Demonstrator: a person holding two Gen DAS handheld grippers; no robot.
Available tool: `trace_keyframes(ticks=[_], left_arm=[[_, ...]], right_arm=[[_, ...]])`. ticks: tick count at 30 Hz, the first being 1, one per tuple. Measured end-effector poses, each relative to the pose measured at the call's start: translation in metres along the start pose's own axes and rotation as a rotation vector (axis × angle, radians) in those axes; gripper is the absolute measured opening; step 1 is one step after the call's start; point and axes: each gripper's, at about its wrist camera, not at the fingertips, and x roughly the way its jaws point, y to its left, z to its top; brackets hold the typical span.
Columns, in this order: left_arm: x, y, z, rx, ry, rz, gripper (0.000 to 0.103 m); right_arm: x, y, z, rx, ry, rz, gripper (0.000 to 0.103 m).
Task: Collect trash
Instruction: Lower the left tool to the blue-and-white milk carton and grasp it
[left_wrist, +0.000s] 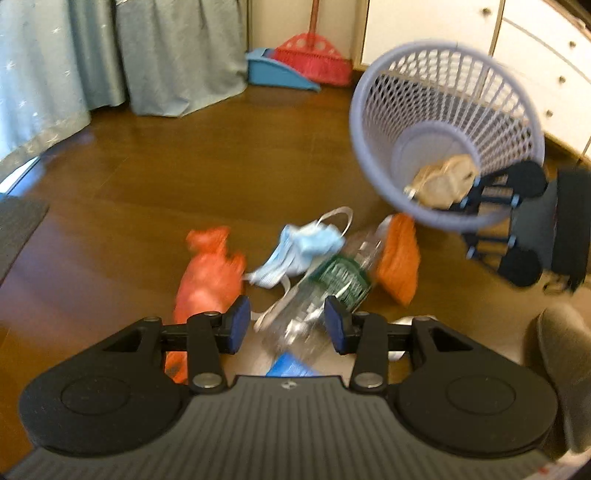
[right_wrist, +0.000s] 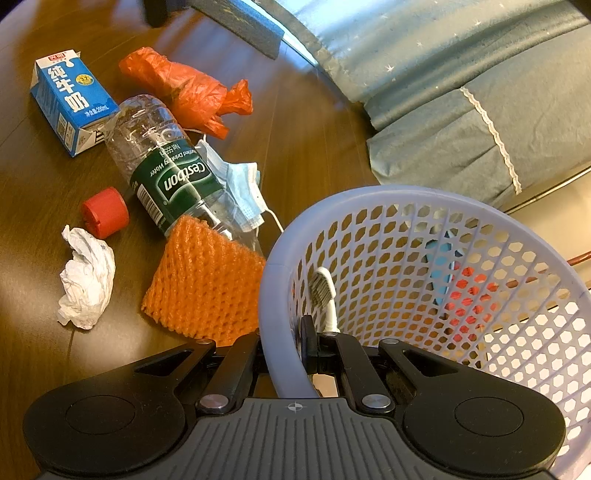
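our right gripper (right_wrist: 282, 354) clamps the basket (right_wrist: 424, 206) rim; only its view shows a toothbrush (right_wrist: 325, 291) inside; our left gripper (left_wrist: 286, 325) gapes above the bottle (left_wrist: 332, 284).

We see a lavender mesh basket (right_wrist: 424, 266) and an orange netted sleeve (right_wrist: 207, 284). Our clear bottle (right_wrist: 166, 162) wears a green label; the carton (right_wrist: 70, 103) is blue and white.
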Motion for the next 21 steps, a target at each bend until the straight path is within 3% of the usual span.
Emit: trace_keyframes(ticks=[5,12,21], left_arm=[[-0.001,0.003,-0.036,0.031,0.032,0.014,0.048],[0.012,-0.006,-0.066,0.167,0.08,0.004,0.066],[0.029,0.003,-0.085,0.25,0.132,0.009,0.068]], right_arm=[[0.0,0.0,-0.001,-0.006,0.001,0.002,0.0],[0.0,0.002,-0.002,-0.013,0.005,0.003,0.001],[0.0,0.004,-0.004,-0.019,0.007,0.004,0.001]])
